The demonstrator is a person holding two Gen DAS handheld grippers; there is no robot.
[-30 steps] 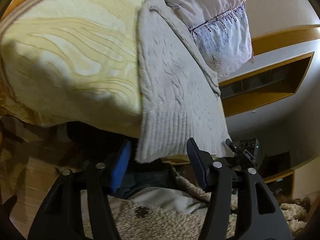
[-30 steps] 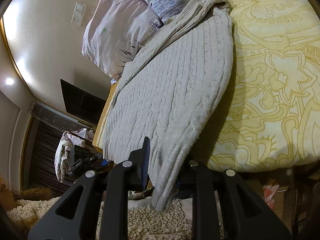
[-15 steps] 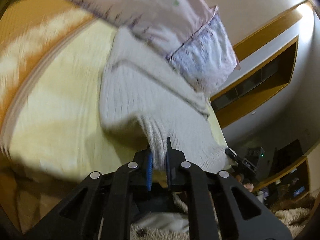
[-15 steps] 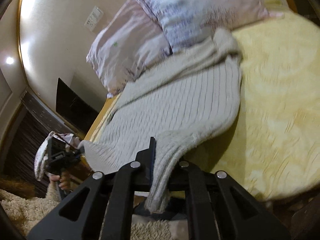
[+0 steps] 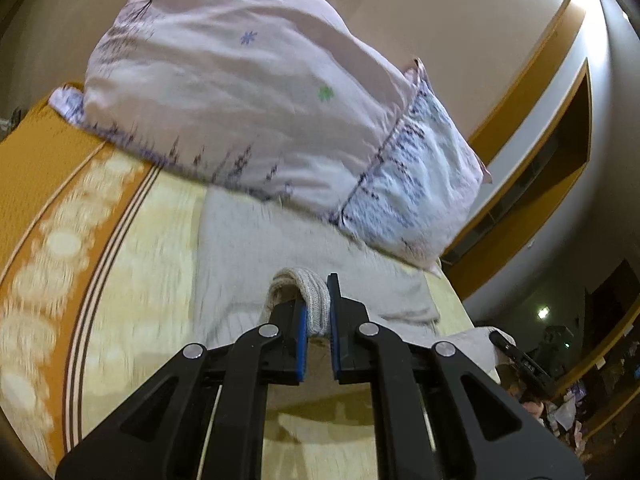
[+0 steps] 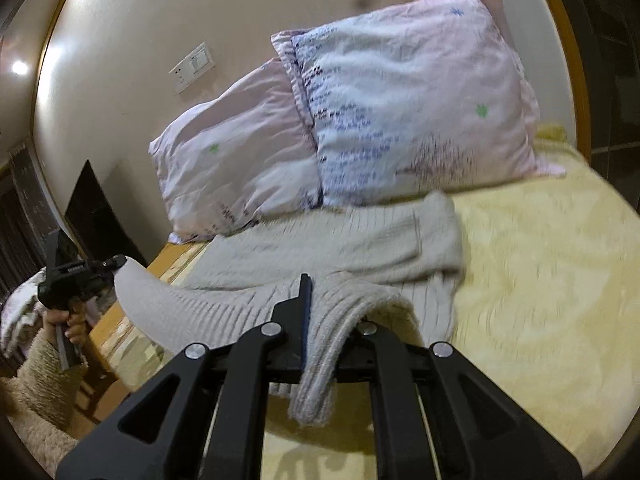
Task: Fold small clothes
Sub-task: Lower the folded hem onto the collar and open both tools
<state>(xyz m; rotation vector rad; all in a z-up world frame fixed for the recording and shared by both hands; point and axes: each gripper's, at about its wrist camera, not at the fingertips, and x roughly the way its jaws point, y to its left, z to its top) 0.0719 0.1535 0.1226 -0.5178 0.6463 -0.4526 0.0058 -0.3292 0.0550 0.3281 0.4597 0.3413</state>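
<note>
A cream cable-knit sweater [image 5: 248, 248] lies on the yellow bedspread [image 5: 152, 264], its top end against the pillows. My left gripper [image 5: 318, 312] is shut on the ribbed hem of the sweater and holds it lifted over the sweater's body. My right gripper [image 6: 332, 320] is shut on the other hem corner of the same sweater [image 6: 332, 240], which drapes over its right finger and hangs down. The hem spans between the two grippers. The left gripper and the hand holding it show at the left of the right wrist view [image 6: 76, 276].
Two pink and white floral pillows [image 5: 260, 92] [image 6: 400, 100] lean on the wall at the head of the bed. An orange border strip [image 5: 48, 184] runs along the bedspread's left side. A wooden bed edge [image 6: 120, 320] and a dark cabinet [image 6: 96, 216] lie left of the bed.
The left gripper closed on the sweater's hem. Both grippers lifted the hem off the bed's foot edge and carried it toward the pillows, folding the sweater over itself.
</note>
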